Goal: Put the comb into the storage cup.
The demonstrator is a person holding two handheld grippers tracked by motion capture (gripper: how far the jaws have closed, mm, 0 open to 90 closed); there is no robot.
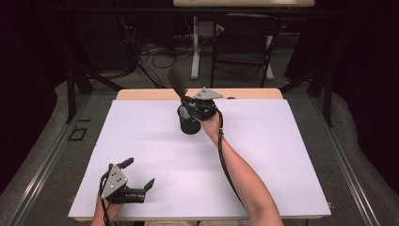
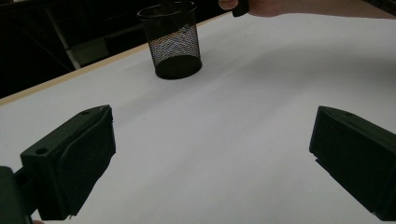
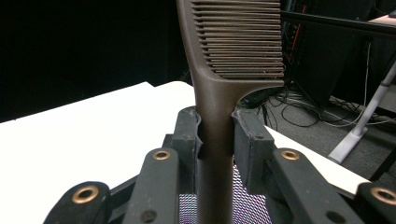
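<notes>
The black mesh cup (image 1: 189,123) takes the brown comb's (image 3: 219,116) handle end. The right gripper (image 3: 217,133) clenches its handle; the left gripper (image 2: 210,154) gapes empty

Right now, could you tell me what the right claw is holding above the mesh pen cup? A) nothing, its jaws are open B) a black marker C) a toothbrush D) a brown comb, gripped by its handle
D: the right claw has its jaws pressed on the handle of a brown comb, teeth upward, with the mesh pen cup just beneath it.
</notes>
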